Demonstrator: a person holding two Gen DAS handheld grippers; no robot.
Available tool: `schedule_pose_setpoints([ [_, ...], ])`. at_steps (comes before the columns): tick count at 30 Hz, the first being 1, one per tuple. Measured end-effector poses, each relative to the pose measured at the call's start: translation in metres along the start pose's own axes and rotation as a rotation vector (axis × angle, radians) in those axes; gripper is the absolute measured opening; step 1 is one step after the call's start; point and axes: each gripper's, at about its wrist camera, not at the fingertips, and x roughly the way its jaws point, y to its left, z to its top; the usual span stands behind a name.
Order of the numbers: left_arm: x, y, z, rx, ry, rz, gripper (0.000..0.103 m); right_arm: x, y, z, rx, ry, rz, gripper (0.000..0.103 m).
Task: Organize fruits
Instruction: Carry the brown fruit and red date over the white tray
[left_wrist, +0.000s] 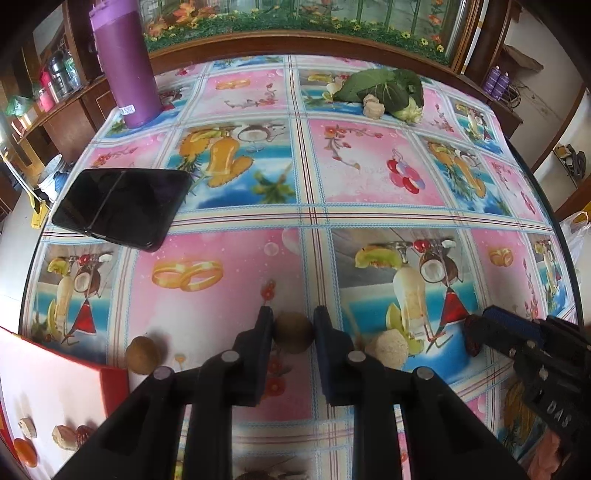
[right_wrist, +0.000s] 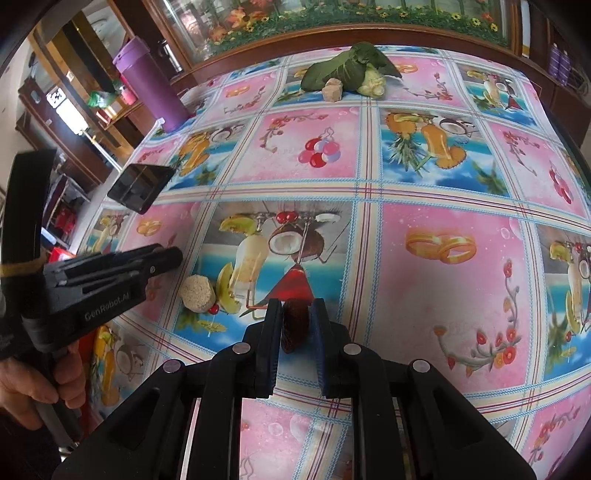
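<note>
The left gripper has its jaws closed against a round brown fruit that sits on the patterned tablecloth. The right gripper clamps a dark red fruit piece between narrowly spaced jaws. Between the two lies a pale round slice. A second brown fruit rests just beside the red-rimmed tray, which holds several small pieces. Farther off lie a black phone, a purple tumbler and leafy greens.
</note>
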Motion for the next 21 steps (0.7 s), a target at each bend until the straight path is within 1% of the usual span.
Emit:
schedule_pose_setpoints([
  [3,-0.021,0.001,-0.011,0.005,-0.057,-0.006,0.025,-0.006,-0.004,0.002,0.029,-0.031,0.014,0.016],
  [7,-0.060,0.007,-0.029,0.011,-0.162,-0.010,0.025,-0.015,-0.009,0.004,0.081,-0.076,0.057,0.016],
  [13,-0.119,0.023,-0.063,0.014,-0.315,-0.003,0.025,-0.026,-0.007,0.004,0.141,-0.143,0.151,0.015],
  [17,-0.148,0.040,-0.087,-0.014,-0.395,0.003,0.025,-0.031,0.004,0.002,0.147,-0.186,0.197,0.015],
  [21,-0.162,0.057,-0.109,-0.045,-0.441,0.029,0.025,-0.034,0.029,-0.003,0.116,-0.221,0.249,0.015],
])
